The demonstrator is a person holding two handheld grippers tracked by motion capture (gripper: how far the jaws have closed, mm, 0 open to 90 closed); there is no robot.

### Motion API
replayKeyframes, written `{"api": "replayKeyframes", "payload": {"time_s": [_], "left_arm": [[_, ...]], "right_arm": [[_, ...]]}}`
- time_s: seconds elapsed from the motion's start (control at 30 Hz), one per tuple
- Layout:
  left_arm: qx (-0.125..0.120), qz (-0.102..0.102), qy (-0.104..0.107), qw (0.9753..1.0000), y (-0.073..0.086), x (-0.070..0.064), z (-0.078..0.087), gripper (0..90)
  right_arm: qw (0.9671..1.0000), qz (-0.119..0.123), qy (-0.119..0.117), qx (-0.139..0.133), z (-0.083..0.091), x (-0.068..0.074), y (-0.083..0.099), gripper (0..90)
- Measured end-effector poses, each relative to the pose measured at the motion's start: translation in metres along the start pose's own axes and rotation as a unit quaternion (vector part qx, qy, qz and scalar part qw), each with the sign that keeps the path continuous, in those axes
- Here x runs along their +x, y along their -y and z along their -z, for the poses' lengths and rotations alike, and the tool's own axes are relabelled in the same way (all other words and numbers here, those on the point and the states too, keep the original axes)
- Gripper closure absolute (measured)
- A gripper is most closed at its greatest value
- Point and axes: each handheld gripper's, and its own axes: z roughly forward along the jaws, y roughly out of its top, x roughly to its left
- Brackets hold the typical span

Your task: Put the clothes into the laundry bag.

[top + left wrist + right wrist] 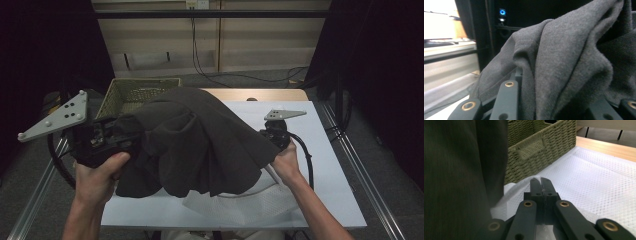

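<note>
A dark grey cloth [200, 140] hangs bunched above the table, between my two hands. My left gripper [107, 140] is shut on its left edge; in the left gripper view the cloth [564, 62] drapes over the jaws and hides their tips. My right gripper [274, 134] is at the cloth's right edge. In the right gripper view that gripper [541, 181] has its jaws pressed together, with a raised fold of a white mesh sheet [514, 192] at their tips. The dark cloth [456, 170] hangs beside them on the left. The mesh sheet [235, 202] lies under the cloth.
A green woven basket [131, 92] stands at the table's back left, partly behind the cloth, and appears close ahead in the right gripper view [536, 147]. A white cover [330, 165] spreads over the table, with a wooden strip [270, 94] along the far edge.
</note>
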Motion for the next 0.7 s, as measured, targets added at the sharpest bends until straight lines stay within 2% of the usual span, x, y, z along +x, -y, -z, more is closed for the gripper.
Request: {"api": "replayKeyframes", "payload": {"time_s": [0.03, 0.23, 0.33, 0.37, 0.5, 0.57, 0.7], "left_arm": [[0.001, 0.007, 0.006, 1.0000, 0.002, 0.000, -0.003, 69.0], [0.050, 0.013, 0.021, 0.9984, 0.020, 0.003, -0.025, 68.7], [0.074, 0.010, 0.005, 0.9972, 0.028, 0.003, -0.038, 68.5], [0.080, 0.008, 0.006, 0.9967, 0.030, 0.004, -0.042, 68.4], [0.114, -0.007, -0.015, 0.9933, 0.040, 0.004, -0.055, 68.3], [0.116, -0.001, -0.014, 0.9931, 0.044, 0.005, -0.059, 68.3], [0.128, 0.003, -0.027, 0.9915, 0.050, 0.011, -0.061, 68.2]], "right_arm": [[1.0000, -0.003, -0.002, -0.002, 0.001, -0.001, 0.000, 89.6], [1.0000, -0.001, -0.003, -0.001, 0.001, 0.001, 0.000, 89.7], [1.0000, 0.003, -0.004, 0.004, -0.003, 0.003, 0.001, 89.6], [0.9999, 0.006, -0.004, 0.007, -0.004, 0.003, 0.001, 89.6], [0.9998, 0.009, -0.006, 0.015, -0.007, 0.006, 0.002, 89.6], [0.9997, 0.011, -0.002, 0.021, -0.009, 0.006, 0.003, 89.6], [0.9995, 0.013, 0.000, 0.027, -0.009, 0.005, 0.005, 89.6]]}}
